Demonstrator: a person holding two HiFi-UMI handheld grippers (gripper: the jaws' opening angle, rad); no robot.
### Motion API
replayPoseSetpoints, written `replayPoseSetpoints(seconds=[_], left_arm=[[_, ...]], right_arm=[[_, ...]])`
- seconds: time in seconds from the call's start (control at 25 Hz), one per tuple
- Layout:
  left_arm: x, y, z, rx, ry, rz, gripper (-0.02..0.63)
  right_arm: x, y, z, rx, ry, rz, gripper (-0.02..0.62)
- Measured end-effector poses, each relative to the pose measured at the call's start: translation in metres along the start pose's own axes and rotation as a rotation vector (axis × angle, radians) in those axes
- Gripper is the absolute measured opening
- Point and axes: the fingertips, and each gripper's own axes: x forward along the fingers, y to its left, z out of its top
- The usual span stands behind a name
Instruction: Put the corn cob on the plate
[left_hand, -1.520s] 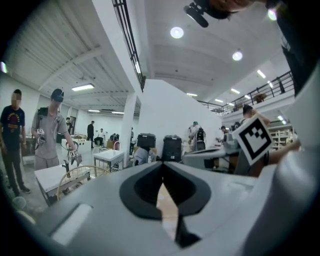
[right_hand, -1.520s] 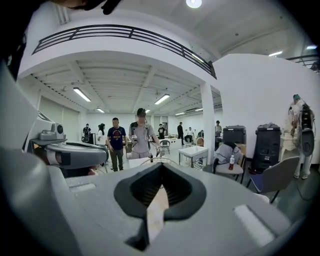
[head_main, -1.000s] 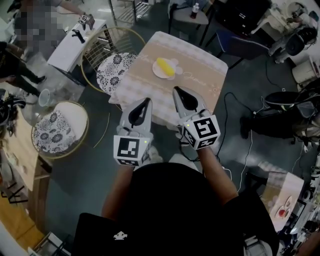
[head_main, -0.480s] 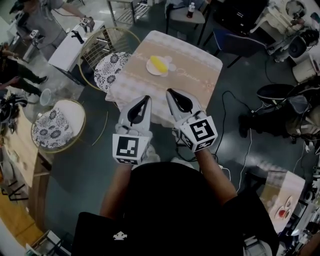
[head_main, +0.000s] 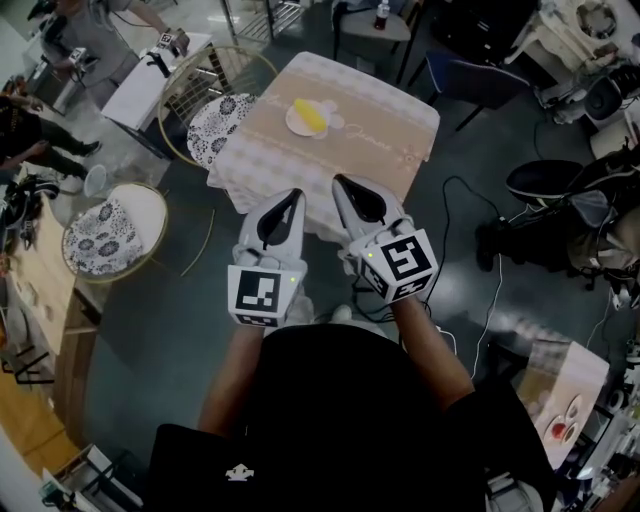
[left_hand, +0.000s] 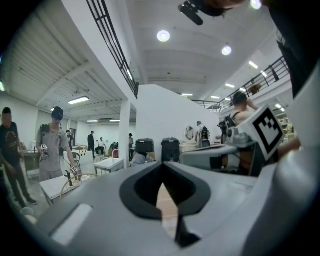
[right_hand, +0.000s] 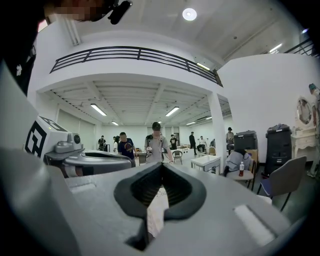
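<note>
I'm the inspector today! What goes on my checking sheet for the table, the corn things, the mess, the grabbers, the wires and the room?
Surface: square table with a beige patterned tablecloth, looks tidy.
Job's things: yellow corn cob lies on the round white plate.
Clutter: nothing seen on the table besides those.
Grippers: left gripper and right gripper both shut and empty, at the table's near edge, away from the plate.
Cables: black cable and white cable loose on the floor at the right.
Surroundings: round chairs with flowered cushions, people at the far left.
</note>
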Motion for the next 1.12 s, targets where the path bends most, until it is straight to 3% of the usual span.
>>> replayPoseSetpoints(seconds=[0.56,1.12], left_arm=[[-0.043,-0.029,0.015,0.033,-0.025,0.132,0.009],[-0.057,-0.059,0.016,0.044,-0.018,0.137,0.009]], right_arm=[[-0.057,0.021,0.001,-0.016,-0.036,0.062,0.003],[-0.088,0.026,0.002,-0.022,-0.052,0.086,0.002]])
